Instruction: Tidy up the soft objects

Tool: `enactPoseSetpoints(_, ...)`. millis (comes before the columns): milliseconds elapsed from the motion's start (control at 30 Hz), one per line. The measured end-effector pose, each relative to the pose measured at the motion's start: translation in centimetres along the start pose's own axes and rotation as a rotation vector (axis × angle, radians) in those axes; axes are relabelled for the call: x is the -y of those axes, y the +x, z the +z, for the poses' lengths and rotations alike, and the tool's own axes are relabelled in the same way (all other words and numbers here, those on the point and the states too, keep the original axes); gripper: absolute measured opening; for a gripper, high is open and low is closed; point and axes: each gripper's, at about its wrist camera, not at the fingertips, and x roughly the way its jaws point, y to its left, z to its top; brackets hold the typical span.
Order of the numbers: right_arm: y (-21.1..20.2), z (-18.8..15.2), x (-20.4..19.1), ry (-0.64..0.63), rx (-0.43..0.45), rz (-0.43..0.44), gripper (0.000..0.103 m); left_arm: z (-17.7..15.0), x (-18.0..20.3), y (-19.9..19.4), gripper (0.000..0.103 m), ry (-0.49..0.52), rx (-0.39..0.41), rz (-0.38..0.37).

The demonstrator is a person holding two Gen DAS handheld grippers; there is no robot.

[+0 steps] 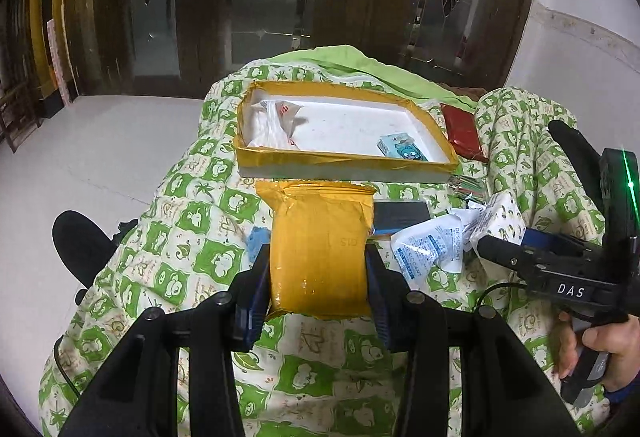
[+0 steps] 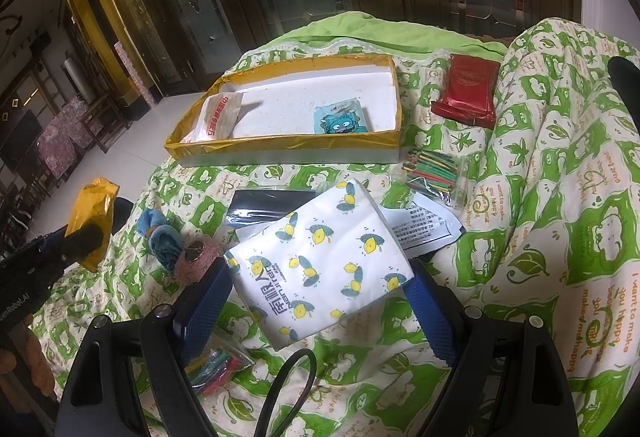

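Here, the left gripper [image 1: 318, 273] is clenched on a yellow packet [image 1: 320, 245], its blue pads pressing both sides, the packet lifted clear of the green-and-white quilt [image 1: 192, 237]. In the left wrist view a shallow yellow-edged tray [image 1: 424, 121] lies at 12 o'clock from the packet, just beyond it. Inside the tray: a white plastic bag [image 1: 272, 129] at its 9 o'clock end, a small blue cartoon packet [image 1: 402, 147] toward 3 o'clock.

The right gripper [image 2: 320, 297] stands released, jaws wide, straddling a white lemon-print tissue pack [image 2: 320, 257] that lies flat on the quilt; the pads sit just beside its edges, and I cannot tell whether they touch. At 1 o'clock from the pack: a bag of coloured sticks [image 2: 432, 167], a red pouch [image 2: 466, 93] further on. At 9 o'clock: a blue cloth [image 2: 160, 237] and a pink fuzzy ball [image 2: 196, 261], touching.
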Motion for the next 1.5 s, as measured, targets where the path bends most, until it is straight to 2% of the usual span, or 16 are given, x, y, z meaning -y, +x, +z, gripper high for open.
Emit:
enactPoseSetpoints(933, -0.2, 0.1, -0.1, 0.001, 0.004, 0.002, 0.09, 0.1, 0.2, 0.1, 0.042, 0.005, 0.004, -0.016)
enactPoseSetpoints(1300, -1.8, 1.8, 0.1, 0.015, 0.032, 0.015, 0.09, 1.2, 0.2, 0.3, 0.042, 0.014, 0.007, -0.033)
enactPoseSetpoints(1500, -3.7, 3.2, 0.6, 0.022, 0.075, 0.01, 0.09, 1.8, 0.3, 0.4, 0.042, 0.019, 0.014, -0.041)
